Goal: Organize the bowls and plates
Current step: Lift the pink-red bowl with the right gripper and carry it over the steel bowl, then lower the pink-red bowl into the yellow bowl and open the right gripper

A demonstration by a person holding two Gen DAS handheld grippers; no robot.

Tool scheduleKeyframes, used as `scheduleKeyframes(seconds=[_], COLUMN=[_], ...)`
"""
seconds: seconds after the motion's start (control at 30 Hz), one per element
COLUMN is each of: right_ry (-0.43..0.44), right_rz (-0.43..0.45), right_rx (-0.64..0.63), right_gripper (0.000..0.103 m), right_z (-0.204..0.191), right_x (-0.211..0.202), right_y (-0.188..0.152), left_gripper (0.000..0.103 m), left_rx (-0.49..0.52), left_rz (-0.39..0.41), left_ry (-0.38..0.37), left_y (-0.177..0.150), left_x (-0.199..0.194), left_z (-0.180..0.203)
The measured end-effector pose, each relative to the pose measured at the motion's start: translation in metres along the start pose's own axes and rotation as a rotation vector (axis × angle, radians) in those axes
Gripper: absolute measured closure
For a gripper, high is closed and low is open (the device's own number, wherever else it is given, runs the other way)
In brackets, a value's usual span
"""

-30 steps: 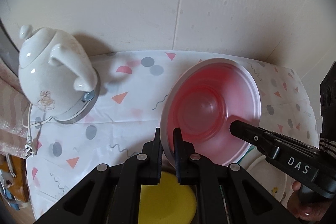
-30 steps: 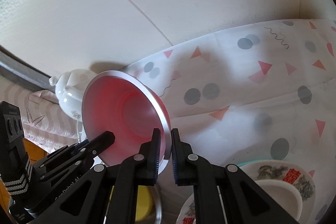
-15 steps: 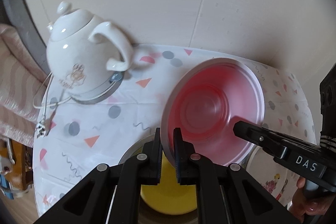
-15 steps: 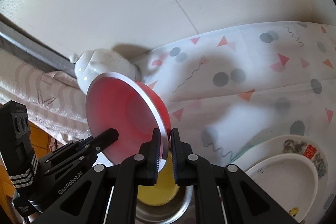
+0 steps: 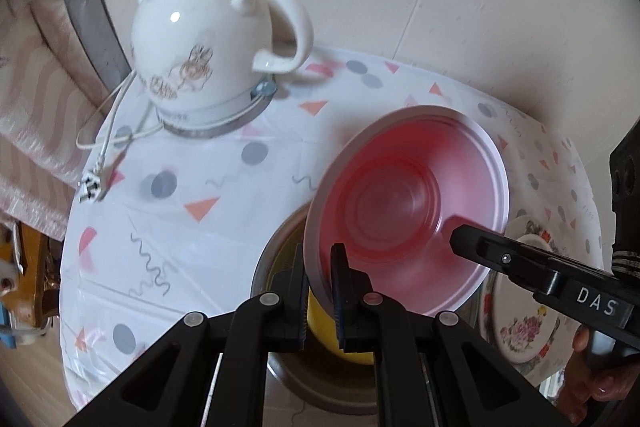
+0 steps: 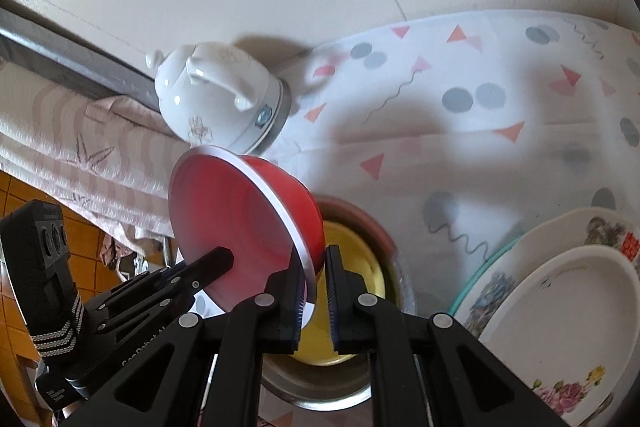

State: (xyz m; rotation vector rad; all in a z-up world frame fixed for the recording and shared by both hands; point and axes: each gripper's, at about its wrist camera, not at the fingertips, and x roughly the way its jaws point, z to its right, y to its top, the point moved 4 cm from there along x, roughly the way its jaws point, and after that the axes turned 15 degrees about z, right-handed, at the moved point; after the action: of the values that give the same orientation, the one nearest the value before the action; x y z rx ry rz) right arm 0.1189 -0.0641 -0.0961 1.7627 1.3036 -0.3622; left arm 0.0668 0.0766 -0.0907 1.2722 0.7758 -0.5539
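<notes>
Both grippers hold one red bowl with a silver rim [image 5: 408, 207], tilted in the air. My left gripper [image 5: 320, 267] is shut on its near rim. My right gripper [image 6: 314, 275] is shut on the opposite rim; the bowl shows there side-on [image 6: 240, 211]. Right below the bowl a yellow bowl [image 6: 352, 267] sits inside a steel bowl [image 6: 312, 391]; both also show in the left wrist view, yellow [image 5: 320, 315] in steel [image 5: 312, 379]. The right gripper's finger [image 5: 504, 259] crosses the left wrist view.
A white teapot [image 5: 208, 39] on a metal base stands at the back left, its cord and plug [image 5: 94, 187] on the patterned tablecloth [image 5: 192, 227]. Stacked floral plates [image 6: 560, 307] lie to the right. A wall is behind, a striped cloth [image 6: 72, 155] at left.
Both grippers have tilted down and lowered with the red bowl; the steel bowl with the yellow bowl has come into fuller view beneath it. Both grips are unchanged.
</notes>
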Motion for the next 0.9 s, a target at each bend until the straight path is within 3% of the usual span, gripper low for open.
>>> scheduleKeyframes(seconds=[0.9], right_ry=[-0.071], right_rz=[-0.084], right_rx=[0.002], right_gripper=[0.092], right_z=[0.013], right_x=[0.007], right_y=[-0.030], left_gripper=[0.092], left_rx=[0.019], left_rz=[-0.080], left_ry=[0.015], left_y=[-0.038], left_x=[0.013], left_z=[0.002])
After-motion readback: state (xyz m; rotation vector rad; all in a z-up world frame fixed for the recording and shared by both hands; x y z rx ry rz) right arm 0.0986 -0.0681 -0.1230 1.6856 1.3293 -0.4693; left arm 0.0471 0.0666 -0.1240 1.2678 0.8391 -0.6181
